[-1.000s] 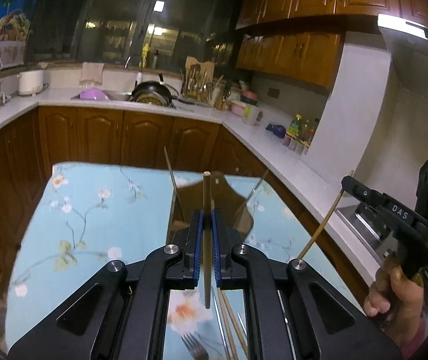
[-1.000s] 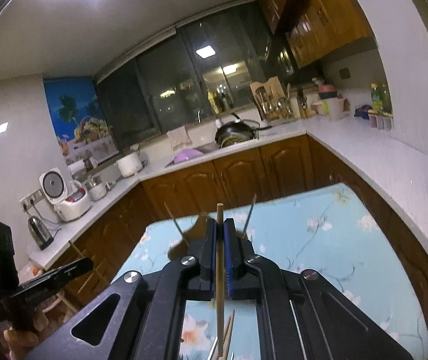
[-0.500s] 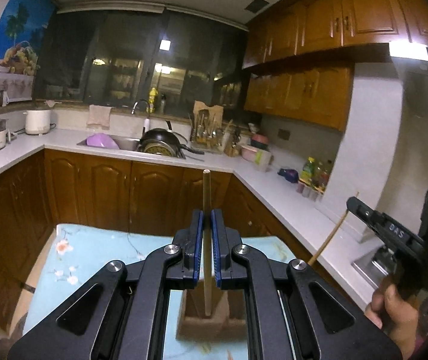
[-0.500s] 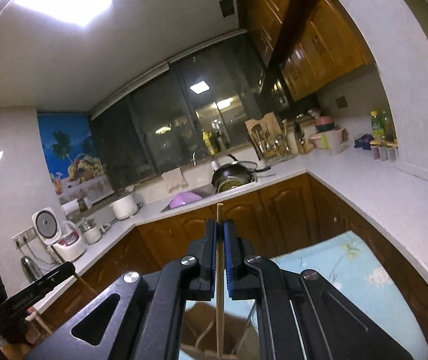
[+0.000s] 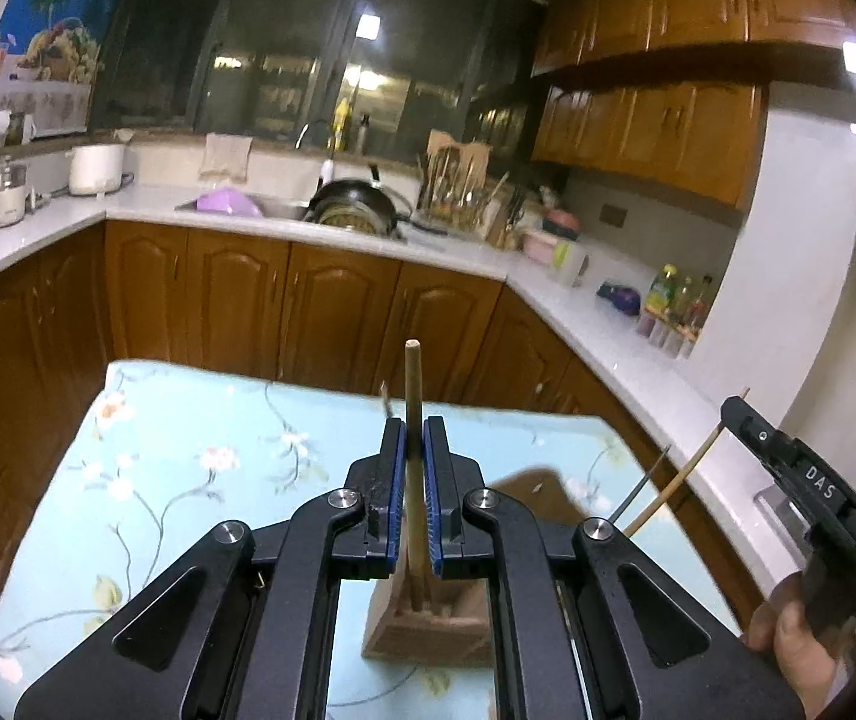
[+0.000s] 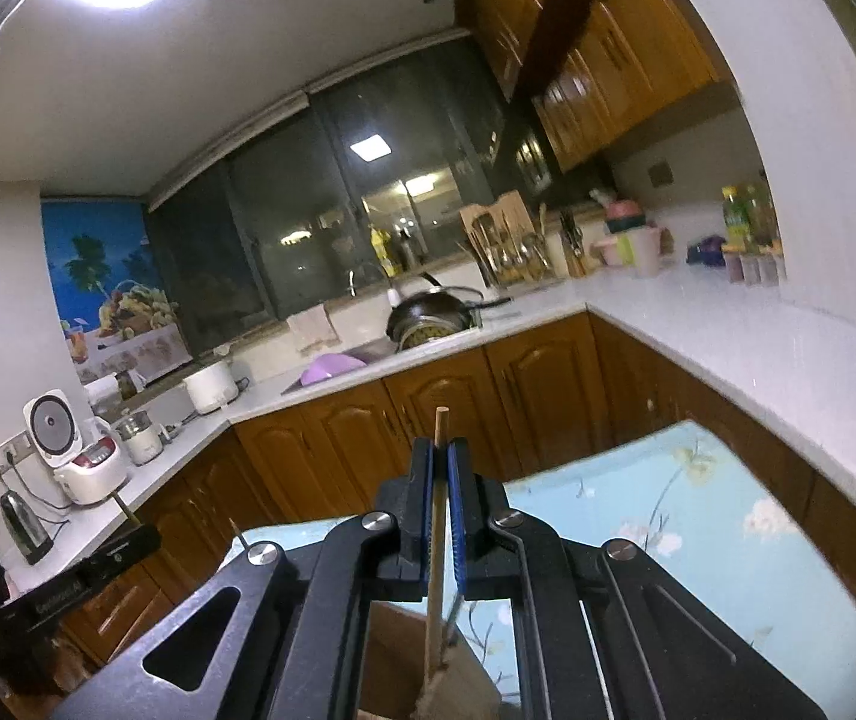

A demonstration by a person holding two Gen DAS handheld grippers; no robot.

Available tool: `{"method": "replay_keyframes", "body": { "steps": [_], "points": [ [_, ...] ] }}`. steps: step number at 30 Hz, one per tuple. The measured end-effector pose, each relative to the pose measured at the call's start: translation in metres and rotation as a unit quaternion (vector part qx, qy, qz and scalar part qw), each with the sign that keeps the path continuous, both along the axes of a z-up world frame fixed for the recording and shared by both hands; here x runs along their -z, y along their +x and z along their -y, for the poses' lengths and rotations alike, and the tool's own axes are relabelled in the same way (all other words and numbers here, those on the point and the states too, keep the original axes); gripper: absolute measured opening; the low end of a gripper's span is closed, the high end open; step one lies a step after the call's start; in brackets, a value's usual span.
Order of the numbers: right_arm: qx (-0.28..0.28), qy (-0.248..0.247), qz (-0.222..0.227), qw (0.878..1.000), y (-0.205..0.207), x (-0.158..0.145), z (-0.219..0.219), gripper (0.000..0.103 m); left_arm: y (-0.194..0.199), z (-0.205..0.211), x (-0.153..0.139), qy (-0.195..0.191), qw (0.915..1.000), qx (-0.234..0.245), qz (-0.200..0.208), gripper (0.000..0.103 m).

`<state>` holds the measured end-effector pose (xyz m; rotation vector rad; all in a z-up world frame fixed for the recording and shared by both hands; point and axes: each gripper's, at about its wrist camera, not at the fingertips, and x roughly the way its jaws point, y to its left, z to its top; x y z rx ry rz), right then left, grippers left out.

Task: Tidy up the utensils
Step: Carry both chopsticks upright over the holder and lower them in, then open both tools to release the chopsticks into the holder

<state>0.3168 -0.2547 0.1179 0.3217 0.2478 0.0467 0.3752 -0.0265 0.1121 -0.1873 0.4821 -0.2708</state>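
Left wrist view: left gripper (image 5: pixel 414 450) clenched on wooden chopstick (image 5: pixel 411 384), long axis upright, lower tip at or just inside brown wooden holder (image 5: pixel 428 624) directly below jaws on floral tablecloth (image 5: pixel 188 456); cannot tell if seated. Right gripper (image 5: pixel 733 405) at right edge, near holder, grasping second chopstick (image 5: pixel 676 483); "DAS" readable on its body.

Right wrist view: right gripper (image 6: pixel 441 468) clenched on chopstick (image 6: pixel 438 510), slanting down to holder (image 6: pixel 451 684) below. Left gripper (image 6: pixel 128 537) lower left; label unreadable.
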Motion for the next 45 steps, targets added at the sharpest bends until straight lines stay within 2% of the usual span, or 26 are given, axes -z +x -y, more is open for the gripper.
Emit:
{"method": "replay_keyframes", "body": {
  "steps": [4, 9, 18, 21, 23, 25, 27, 28, 29, 35, 45],
  "points": [
    [-0.008, 0.007, -0.027, 1.000, 0.006, 0.016, 0.002, 0.005, 0.005, 0.005, 0.017, 0.006, 0.9998, 0.005, -0.017, 0.006],
    [-0.021, 0.001, -0.058, 0.998, 0.014, 0.026, -0.001, 0.006, 0.004, 0.004, 0.015, 0.010, 0.9998, 0.008, -0.016, 0.006],
    [-0.025, 0.003, -0.067, 0.997, 0.016, 0.024, 0.000, 0.009, 0.006, 0.001, 0.014, 0.005, 0.9996, 0.010, -0.027, 0.007],
    [-0.028, 0.009, -0.070, 0.997, 0.015, 0.024, -0.001, 0.018, 0.006, -0.002, 0.013, 0.001, 0.9995, 0.011, -0.031, 0.013],
    [-0.030, 0.013, -0.066, 0.997, 0.013, 0.023, 0.002, 0.041, 0.002, -0.006, 0.012, -0.001, 0.9995, 0.006, -0.030, 0.031],
    [-0.028, 0.020, -0.056, 0.998, 0.005, 0.019, 0.005, 0.055, -0.003, -0.010, 0.011, -0.005, 0.9996, 0.000, -0.027, 0.038],
    [-0.028, 0.028, -0.048, 0.998, -0.003, 0.016, 0.009, 0.066, -0.011, -0.015, 0.009, -0.006, 0.9996, -0.009, -0.027, 0.051],
    [-0.031, 0.033, -0.045, 0.998, -0.007, 0.015, 0.011, 0.079, -0.016, -0.018, 0.008, -0.005, 0.9995, -0.016, -0.026, 0.063],
    [-0.035, 0.038, -0.041, 0.998, -0.013, 0.013, 0.013, 0.091, -0.020, -0.020, 0.007, -0.005, 0.9995, -0.021, -0.024, 0.071],
    [-0.037, 0.049, -0.029, 0.998, -0.047, 0.008, 0.023, 0.098, -0.055, -0.036, 0.008, -0.010, 0.9994, -0.027, -0.019, 0.085],
    [-0.026, 0.040, -0.043, 0.998, -0.123, 0.024, 0.032, 0.100, -0.125, -0.052, 0.032, -0.011, 0.9984, -0.033, -0.045, 0.089]
  ]
}}
